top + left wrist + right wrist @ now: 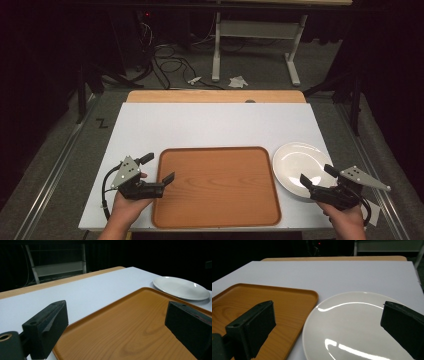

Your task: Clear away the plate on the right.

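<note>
On the white table (210, 125), the tray (216, 186) lies long-axis left-to-right, plate (298, 167) beside it; both claws, left (158, 169) and right (316, 176), released.

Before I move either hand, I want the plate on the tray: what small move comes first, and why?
Probably ease the right tool forward so its open jaws straddle the white plate's near rim. The plate lies on the table beside the wooden tray, and that tool already hovers at its edge, holding nothing.
</note>
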A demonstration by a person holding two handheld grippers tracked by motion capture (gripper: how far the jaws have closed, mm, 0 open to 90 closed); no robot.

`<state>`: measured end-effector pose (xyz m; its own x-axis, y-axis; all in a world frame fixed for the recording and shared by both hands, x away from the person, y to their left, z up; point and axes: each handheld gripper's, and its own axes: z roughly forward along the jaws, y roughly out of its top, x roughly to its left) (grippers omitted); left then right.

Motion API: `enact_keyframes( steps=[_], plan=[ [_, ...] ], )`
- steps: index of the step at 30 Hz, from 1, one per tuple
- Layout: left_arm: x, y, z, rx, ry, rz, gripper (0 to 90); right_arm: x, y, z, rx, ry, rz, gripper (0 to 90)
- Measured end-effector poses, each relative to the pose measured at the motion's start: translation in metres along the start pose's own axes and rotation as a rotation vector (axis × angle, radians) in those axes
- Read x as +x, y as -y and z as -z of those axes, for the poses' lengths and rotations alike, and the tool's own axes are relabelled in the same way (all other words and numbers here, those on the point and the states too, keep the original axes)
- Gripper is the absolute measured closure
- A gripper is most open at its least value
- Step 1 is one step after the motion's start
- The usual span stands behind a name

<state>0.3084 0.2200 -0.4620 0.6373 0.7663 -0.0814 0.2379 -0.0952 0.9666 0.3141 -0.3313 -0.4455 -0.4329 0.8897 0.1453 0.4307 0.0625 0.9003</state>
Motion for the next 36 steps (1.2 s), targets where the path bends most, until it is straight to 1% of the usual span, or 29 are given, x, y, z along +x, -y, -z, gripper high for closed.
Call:
enact_keyframes(
  steps=[2,4,6,7,8,10,11,13,14,16,19,20,21,22,25,30,32,33,34,36],
  plan=[
    [0.001,0.000,0.000,0.004,-0.007,0.001,5.4,-0.007,0.002,0.002,0.002,0.016,-0.015,0.8],
    [0.003,-0.001,-0.001,0.026,-0.015,-0.007,5.4,-0.013,0.004,0.003,0.003,0.035,-0.034,0.8],
    [0.003,0.000,-0.002,0.033,-0.022,-0.011,5.3,-0.020,0.006,0.004,0.009,0.050,-0.052,0.8],
    [0.003,0.000,-0.002,0.033,-0.022,-0.011,5.2,-0.020,0.006,0.004,0.009,0.050,-0.052,0.8],
    [0.003,-0.001,-0.003,0.043,-0.027,-0.015,5.0,-0.027,0.009,0.005,0.015,0.065,-0.068,0.8],
    [0.003,-0.001,-0.004,0.048,-0.028,-0.016,4.8,-0.029,0.010,0.005,0.018,0.068,-0.073,0.8],
    [0.002,-0.001,-0.004,0.047,-0.028,-0.013,4.7,-0.033,0.011,0.006,0.026,0.079,-0.086,0.8],
    [0.002,0.000,-0.004,0.048,-0.029,-0.012,4.8,-0.037,0.013,0.006,0.031,0.082,-0.094,0.8],
    [0.003,0.000,-0.004,0.050,-0.028,-0.013,4.7,-0.039,0.014,0.005,0.038,0.087,-0.108,0.8],
    [0.003,0.000,-0.005,0.052,-0.029,-0.009,4.4,-0.041,0.016,0.005,0.043,0.095,-0.114,0.8],
    [0.002,-0.001,-0.005,0.066,-0.028,-0.018,4.0,-0.044,0.018,0.004,0.062,0.098,-0.134,0.8],
    [0.002,-0.001,-0.005,0.066,-0.028,-0.018,2.9,-0.044,0.018,0.004,0.062,0.098,-0.134,0.8],
    [0.001,-0.003,-0.005,0.065,-0.025,-0.020,2.5,-0.045,0.020,0.003,0.074,0.100,-0.158,0.8],
    [0.001,-0.003,-0.005,0.063,-0.021,-0.017,2.6,-0.045,0.021,0.003,0.076,0.100,-0.164,0.8],
    [0.000,-0.004,-0.005,0.067,-0.017,-0.027,3.3,-0.044,0.023,0.004,0.084,0.108,-0.169,0.8],
    [-0.001,-0.003,-0.005,0.068,-0.010,-0.039,4.0,-0.043,0.025,0.004,0.085,0.105,-0.169,0.8],
    [-0.002,-0.003,-0.004,0.060,-0.008,-0.040,4.0,-0.044,0.026,0.005,0.086,0.104,-0.199,0.8],
    [-0.002,-0.003,-0.004,0.060,-0.008,-0.040,4.0,-0.044,0.026,0.005,0.086,0.104,-0.199,0.8],
    [-0.002,-0.003,-0.004,0.058,-0.008,-0.043,4.0,-0.046,0.028,0.004,0.092,0.097,-0.226,0.8],
    [-0.002,-0.002,-0.005,0.061,-0.006,-0.045,3.9,-0.048,0.030,0.003,0.099,0.090,-0.247,0.8]
  ],
)
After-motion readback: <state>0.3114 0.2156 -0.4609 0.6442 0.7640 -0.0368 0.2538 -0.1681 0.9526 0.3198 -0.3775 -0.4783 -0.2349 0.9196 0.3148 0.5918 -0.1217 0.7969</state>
